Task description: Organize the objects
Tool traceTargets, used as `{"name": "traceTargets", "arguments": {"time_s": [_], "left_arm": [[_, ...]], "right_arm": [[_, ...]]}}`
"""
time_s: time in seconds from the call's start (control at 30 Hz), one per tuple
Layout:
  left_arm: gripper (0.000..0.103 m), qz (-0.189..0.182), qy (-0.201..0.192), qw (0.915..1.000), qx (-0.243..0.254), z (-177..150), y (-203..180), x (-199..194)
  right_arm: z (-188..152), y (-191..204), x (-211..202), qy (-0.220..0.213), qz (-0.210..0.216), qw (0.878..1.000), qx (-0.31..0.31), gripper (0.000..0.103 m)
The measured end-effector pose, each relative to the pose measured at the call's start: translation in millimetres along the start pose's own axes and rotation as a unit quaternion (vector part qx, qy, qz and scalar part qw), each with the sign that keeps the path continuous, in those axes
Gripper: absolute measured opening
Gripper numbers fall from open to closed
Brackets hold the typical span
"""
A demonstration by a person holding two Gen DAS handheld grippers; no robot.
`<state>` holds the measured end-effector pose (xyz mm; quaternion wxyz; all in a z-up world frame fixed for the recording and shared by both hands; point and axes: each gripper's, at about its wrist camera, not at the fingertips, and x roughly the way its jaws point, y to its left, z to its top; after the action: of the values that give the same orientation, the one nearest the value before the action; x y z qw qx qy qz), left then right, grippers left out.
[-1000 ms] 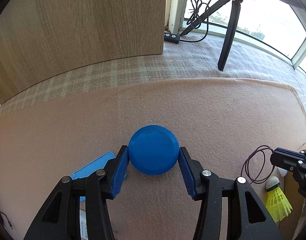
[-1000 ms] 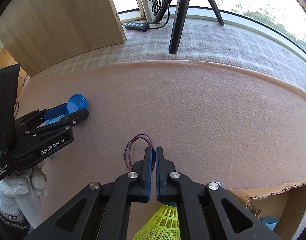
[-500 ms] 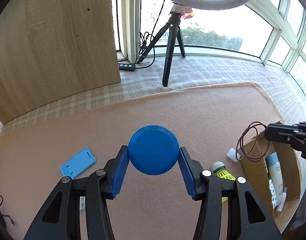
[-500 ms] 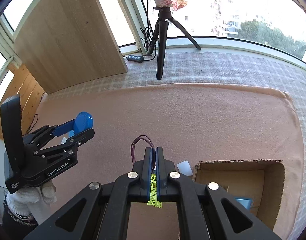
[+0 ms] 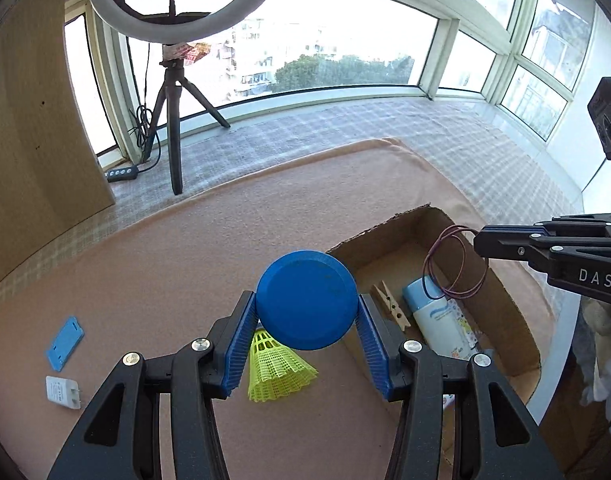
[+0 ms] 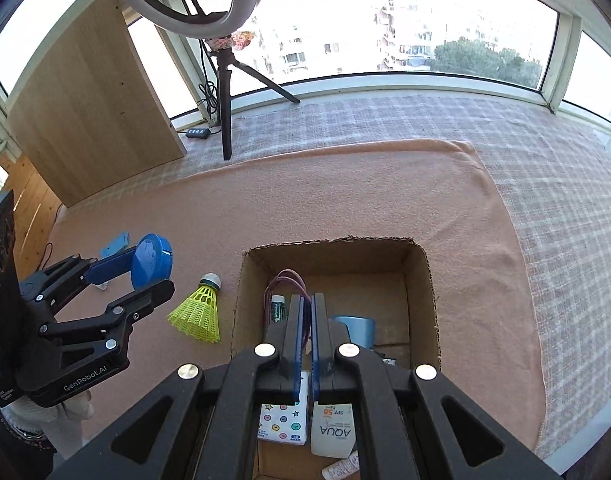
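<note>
Over the box (image 6: 333, 248), at twelve o'clock from your right gripper (image 6: 305, 344), the fingers are pressed together on the thin purple band (image 6: 287, 280), which dangles above the items already inside. Your left gripper (image 5: 305, 320) pinches the blue lid (image 5: 307, 306) by its rim, off to the box's nine o'clock and not yet above the opening.

The band is light and springy; let go too high or while the hand swings and it could snag on a pad or flick out over the cardboard wall. Lower it first.

The lid is held only at two points on a smooth round edge, so a tilt or a bump against the near wall could make it pivot or slip out. The shuttlecock (image 6: 199, 312) lies on the blanket (image 6: 345, 192) at the box's nine o'clock, right under the lid's likely path; carry too low and you will knock it away.
</note>
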<state>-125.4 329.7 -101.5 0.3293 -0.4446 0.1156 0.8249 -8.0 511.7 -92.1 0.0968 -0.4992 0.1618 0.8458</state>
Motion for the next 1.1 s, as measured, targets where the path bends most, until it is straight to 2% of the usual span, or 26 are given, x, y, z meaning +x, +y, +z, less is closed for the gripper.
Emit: {"name": "traceTargets", "arguments": {"time_s": [0.27,0.87,0.93,0.97,1.03,1.1], "left_arm": [[0.053,-0.014,0.011,0.9995,0.024,-5.2,-47.5,6.8],[0.054,-0.026,0.025,0.9975,0.061,-6.9,-75.6,8.1],[0.058,-0.028,0.029,0.9973,0.061,-7.6,-76.0,8.6],[0.061,-0.028,0.028,0.9974,0.060,-8.0,-75.5,8.1],[0.066,-0.024,0.024,0.9978,0.057,-8.5,-73.3,6.2],[0.066,-0.023,0.022,0.9981,0.054,-8.5,-69.9,4.7]], "right_arm": [[-24.6,-27.6,-3.9,0.007,-0.007,1.000,0.023,0.003],[-43.0,-43.7,-11.2,0.007,-0.007,0.999,0.041,0.003],[-44.1,-44.5,-10.7,0.010,-0.002,0.999,0.040,0.004],[-45.1,-44.8,-10.9,0.009,-0.005,0.999,0.041,0.007],[-46.7,-45.0,-10.9,0.009,-0.004,0.999,0.045,0.020],[-48.1,-45.1,-11.2,0.007,-0.005,0.999,0.050,0.039]]}}
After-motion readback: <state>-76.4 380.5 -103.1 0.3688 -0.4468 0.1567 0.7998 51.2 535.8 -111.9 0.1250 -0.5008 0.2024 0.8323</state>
